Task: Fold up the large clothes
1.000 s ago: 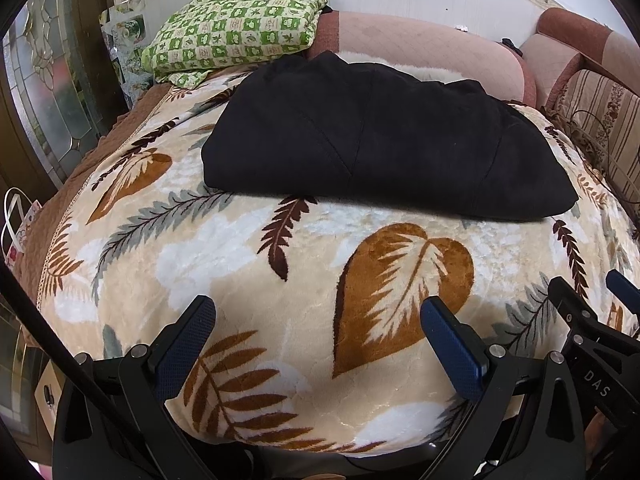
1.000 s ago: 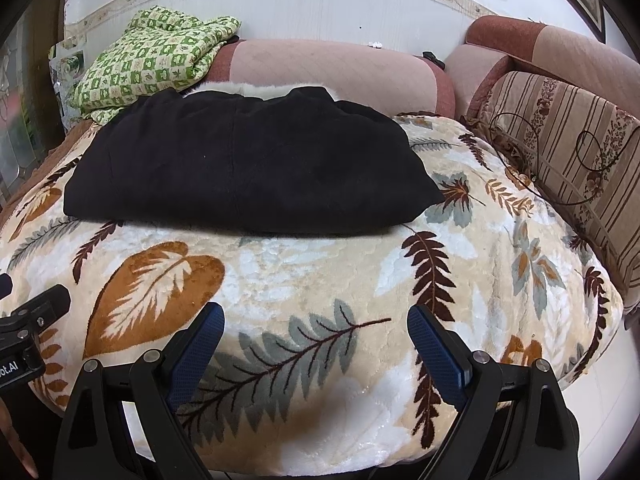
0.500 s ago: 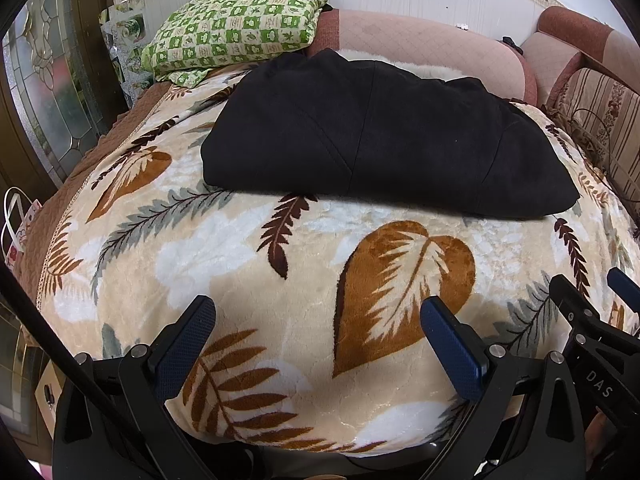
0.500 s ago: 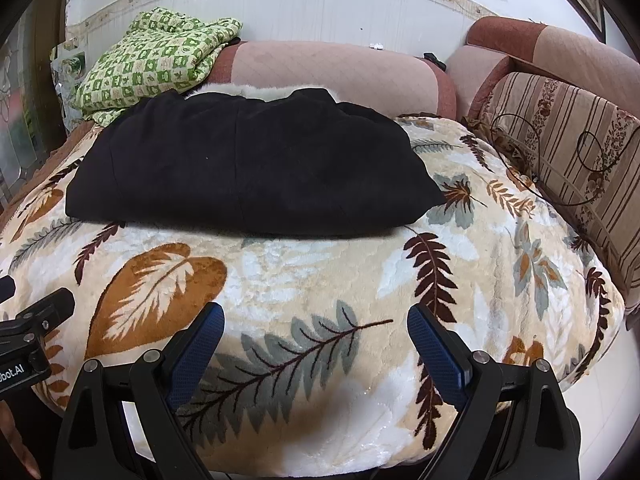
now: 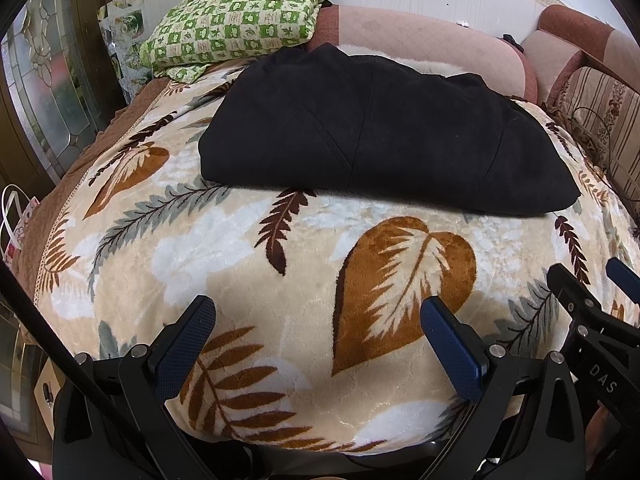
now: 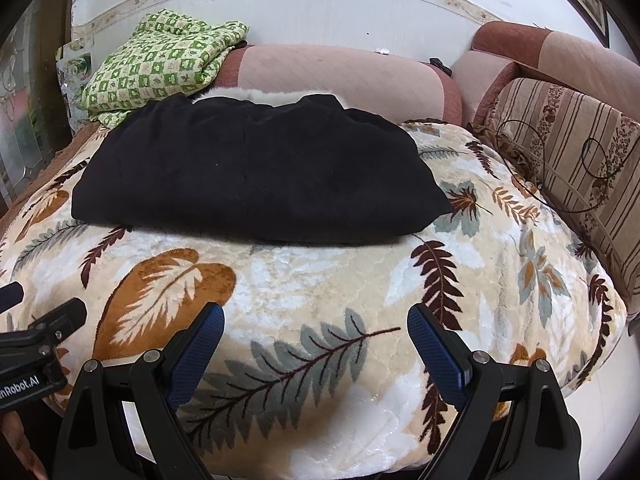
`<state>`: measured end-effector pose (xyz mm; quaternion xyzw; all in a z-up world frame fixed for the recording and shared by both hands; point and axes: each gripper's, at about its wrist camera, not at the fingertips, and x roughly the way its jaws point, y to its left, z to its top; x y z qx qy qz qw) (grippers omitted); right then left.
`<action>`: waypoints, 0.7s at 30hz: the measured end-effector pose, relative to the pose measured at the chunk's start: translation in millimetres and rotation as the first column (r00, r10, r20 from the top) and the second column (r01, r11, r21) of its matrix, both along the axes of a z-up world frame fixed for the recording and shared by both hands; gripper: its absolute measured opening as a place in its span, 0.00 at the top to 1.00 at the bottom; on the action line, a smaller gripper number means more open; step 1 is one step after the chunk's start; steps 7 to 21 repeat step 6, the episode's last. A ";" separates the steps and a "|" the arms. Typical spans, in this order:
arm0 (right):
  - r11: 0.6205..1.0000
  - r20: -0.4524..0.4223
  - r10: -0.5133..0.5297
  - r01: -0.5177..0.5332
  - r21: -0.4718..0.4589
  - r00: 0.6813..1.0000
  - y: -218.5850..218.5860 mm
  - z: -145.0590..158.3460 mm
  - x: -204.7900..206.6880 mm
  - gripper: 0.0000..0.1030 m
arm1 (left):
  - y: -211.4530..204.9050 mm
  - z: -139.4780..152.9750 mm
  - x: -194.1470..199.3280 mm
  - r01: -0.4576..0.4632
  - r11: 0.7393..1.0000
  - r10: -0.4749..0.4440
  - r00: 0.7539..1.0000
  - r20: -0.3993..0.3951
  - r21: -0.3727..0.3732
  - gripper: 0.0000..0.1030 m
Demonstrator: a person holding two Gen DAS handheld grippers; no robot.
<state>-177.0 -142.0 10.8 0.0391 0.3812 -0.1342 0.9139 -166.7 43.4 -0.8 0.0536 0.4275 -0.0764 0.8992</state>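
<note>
A large black garment [image 5: 372, 128] lies folded into a wide flat bundle at the back of a leaf-patterned blanket [image 5: 248, 248]; it also shows in the right wrist view [image 6: 256, 176]. My left gripper [image 5: 316, 324] is open and empty, held above the blanket's front edge, well short of the garment. My right gripper [image 6: 316, 332] is open and empty too, beside the left one. The right gripper's fingers show at the right edge of the left wrist view [image 5: 576, 300].
A green checked quilt [image 5: 236, 20] lies folded at the back left on a pink bolster [image 6: 340, 76]. Striped cushions [image 6: 576, 152] line the right side. A glass door [image 5: 44, 92] stands to the left. The blanket [image 6: 480, 264] drops off at the front edge.
Both grippers have drifted very slightly back and up; the view has barely shifted. The garment has not moved.
</note>
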 end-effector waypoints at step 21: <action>1.000 -0.001 0.008 -0.008 -0.015 1.000 0.8 2.0 15.9 0.08 | 3.3 7.3 2.9 -0.007 1.000 0.007 1.000 0.021 0.003 0.01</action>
